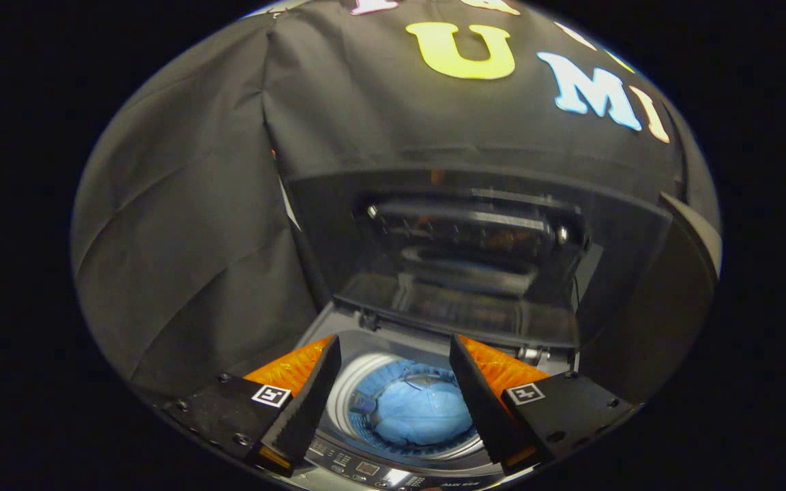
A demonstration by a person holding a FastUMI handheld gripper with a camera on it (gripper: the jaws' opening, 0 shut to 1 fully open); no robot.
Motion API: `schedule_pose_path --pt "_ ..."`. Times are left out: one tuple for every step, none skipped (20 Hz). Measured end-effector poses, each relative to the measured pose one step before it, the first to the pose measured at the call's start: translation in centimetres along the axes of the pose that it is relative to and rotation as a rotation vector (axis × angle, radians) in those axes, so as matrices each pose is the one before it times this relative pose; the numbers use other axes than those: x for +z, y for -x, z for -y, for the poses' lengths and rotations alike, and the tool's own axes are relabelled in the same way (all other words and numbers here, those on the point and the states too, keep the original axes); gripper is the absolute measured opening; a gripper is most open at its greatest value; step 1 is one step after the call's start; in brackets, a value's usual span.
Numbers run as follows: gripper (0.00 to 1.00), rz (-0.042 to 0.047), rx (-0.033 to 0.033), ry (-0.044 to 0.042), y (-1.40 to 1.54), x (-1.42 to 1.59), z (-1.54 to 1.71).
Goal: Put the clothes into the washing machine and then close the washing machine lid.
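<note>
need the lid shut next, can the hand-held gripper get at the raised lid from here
Probably yes: the hand-held gripper is open and holds nothing, and the raised lid stands just beyond its fingers with nothing between. The blue clothes already lie in the drum.

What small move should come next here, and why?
Probably reach up and forward to the raised lid to pull it down: blue clothes already lie in the drum, and the gripper is open and empty above the washing machine.

Black cloth (188, 225) is hanging as the booth's wall all around, creasing in long diagonal folds on the left panel. A vertical seam (267, 102) is running where two panels are meeting. Light is falling on the upper cloth, leaving the lower part dim.
</note>
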State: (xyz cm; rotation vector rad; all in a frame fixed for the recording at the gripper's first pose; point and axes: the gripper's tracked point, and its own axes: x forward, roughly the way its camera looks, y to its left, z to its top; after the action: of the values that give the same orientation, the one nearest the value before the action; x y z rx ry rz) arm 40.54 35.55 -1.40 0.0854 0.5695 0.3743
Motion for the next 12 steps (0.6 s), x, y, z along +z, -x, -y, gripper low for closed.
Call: schedule_pose_path --pt "0.99 0.03009 0.01439 0.00797 0.772 1.419 -0.565" --pt "0.99 0.02976 0.0134 0.00447 0.704 1.609 -0.427" --pt "0.99 0.0295 0.0115 -0.00163 0.504 1.654 -0.449" --pt "0.99 0.02268 0.01547 -0.00446 0.411 1.469 -0.355" --pt "0.99 0.01865 0.01132 -0.00065 0.443 1.18 -0.196" --pt "0.99 0.02001 0.00341 -0.00047 0.397 1.528 -0.094" --pt "0.99 0.02658 0.00307 -0.00501 0.361 1.576 0.091" --pt "0.99 0.02306 0.00075 -0.00824 0.383 1.649 0.044" --pt "0.99 0.02314 -0.00361 -0.00755 0.182 1.47 0.219" --pt "0.99 0.01941 -0.00955 -0.00288 -0.016 1.388 0.49" --pt "0.99 0.01445 -0.01219 -0.00482 -0.186 1.049 0.675" --pt "0.98 0.00396 -0.01095 -0.00954 -0.488 0.769 0.648"
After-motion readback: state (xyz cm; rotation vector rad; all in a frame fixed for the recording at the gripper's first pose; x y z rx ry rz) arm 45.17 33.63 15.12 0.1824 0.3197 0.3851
